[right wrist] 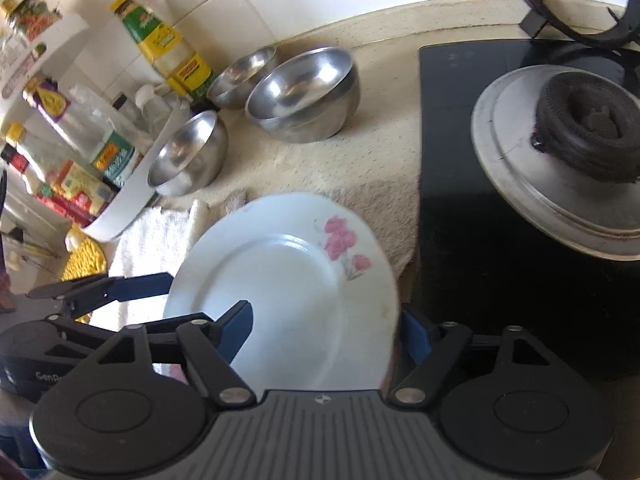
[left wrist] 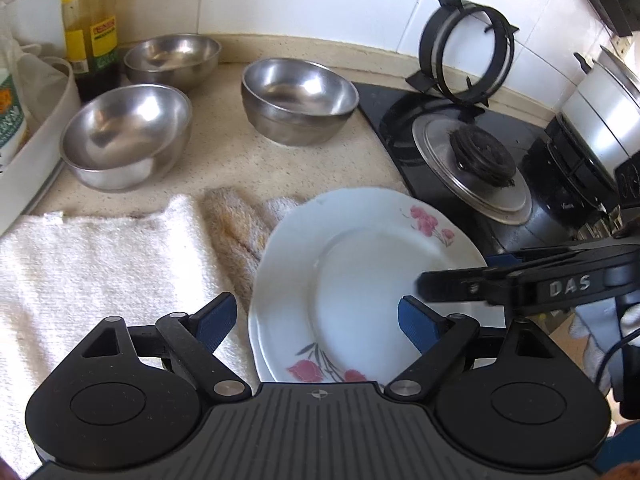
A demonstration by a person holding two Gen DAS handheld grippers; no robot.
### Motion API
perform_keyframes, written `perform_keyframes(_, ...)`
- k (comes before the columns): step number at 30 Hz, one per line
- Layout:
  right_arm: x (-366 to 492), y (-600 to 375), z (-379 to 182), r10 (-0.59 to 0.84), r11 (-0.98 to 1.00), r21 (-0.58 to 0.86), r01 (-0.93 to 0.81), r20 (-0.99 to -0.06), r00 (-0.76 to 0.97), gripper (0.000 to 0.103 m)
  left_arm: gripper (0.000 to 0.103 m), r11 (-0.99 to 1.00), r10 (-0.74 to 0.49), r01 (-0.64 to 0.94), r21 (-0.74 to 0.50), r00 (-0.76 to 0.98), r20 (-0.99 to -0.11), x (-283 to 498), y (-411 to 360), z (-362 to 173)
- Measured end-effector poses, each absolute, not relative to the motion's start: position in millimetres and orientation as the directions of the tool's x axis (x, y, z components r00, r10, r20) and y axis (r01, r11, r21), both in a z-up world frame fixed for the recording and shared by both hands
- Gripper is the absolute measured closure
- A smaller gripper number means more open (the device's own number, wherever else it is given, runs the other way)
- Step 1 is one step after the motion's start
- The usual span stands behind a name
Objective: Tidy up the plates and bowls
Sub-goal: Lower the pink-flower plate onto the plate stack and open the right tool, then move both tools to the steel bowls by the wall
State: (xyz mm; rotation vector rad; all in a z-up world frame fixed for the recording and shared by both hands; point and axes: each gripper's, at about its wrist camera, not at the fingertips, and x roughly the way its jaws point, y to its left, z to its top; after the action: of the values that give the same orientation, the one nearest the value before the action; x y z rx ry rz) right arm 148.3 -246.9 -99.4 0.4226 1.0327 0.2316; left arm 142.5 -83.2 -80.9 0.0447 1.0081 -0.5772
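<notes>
1. Kitchen desk [left wrist: 224, 152], tiled wall behind, stove [left wrist: 460, 152] on the right.
2. Floral plates [left wrist: 360, 280], apparently two stacked, lie on a towel [left wrist: 100, 264] at the near edge, likely so they don't slide.
3. Left gripper [left wrist: 316, 324] is released, jaws wide on either side of the stack's near rim.
4. Right gripper [right wrist: 324, 336] is also spread, straddling the rim from the stove side, nothing clamped.
5. Steel bowls [left wrist: 128, 136] sit apart near the wall, one looks nested; still to be gathered.
</notes>
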Motion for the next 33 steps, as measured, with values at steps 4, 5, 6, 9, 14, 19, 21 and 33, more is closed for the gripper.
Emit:
perform_keyframes(4,145,-253,-74,0.328,0.922,0.388,-0.012,-0.763,0.557,0.024,0.011,0.877,-0.394,0.446,-0.178,0.455,-0.798,144,-85,-71)
perform_keyframes(5,146,-252,-67,0.317,0.929,0.368,-0.026,-0.758,0.570,0.024,0.011,0.884,-0.381,0.440,-0.161,0.475,-0.793,144,-86,-68)
perform_keyframes(6,147,-249,-62,0.311,0.935,0.353,-0.043,-0.752,0.582,0.024,0.011,0.893,-0.363,0.427,-0.141,0.500,-0.787,145,-88,-65)
perform_keyframes(9,155,-237,-53,0.314,0.943,0.317,-0.103,-0.740,0.595,0.024,0.009,0.924,-0.295,0.374,-0.076,0.574,-0.763,147,-95,-55)
perform_keyframes(14,171,-223,-45,0.323,0.945,0.280,-0.168,-0.730,0.603,0.024,0.007,0.956,-0.216,0.290,-0.035,0.623,-0.752,153,-97,-49)
perform_keyframes(19,185,-213,-41,0.335,0.942,0.253,-0.219,-0.725,0.602,0.024,0.007,0.973,-0.158,0.233,-0.006,0.643,-0.750,158,-93,-47)
perform_keyframes(21,192,-211,-39,0.339,0.940,0.244,-0.237,-0.724,0.601,0.024,0.006,0.977,-0.135,0.212,0.009,0.652,-0.746,160,-91,-45)
perform_keyframes(33,225,-199,-28,0.369,0.924,0.210,-0.320,-0.715,0.594,0.024,0.005,0.990,-0.055,0.130,0.046,0.683,-0.728,183,-87,-38)
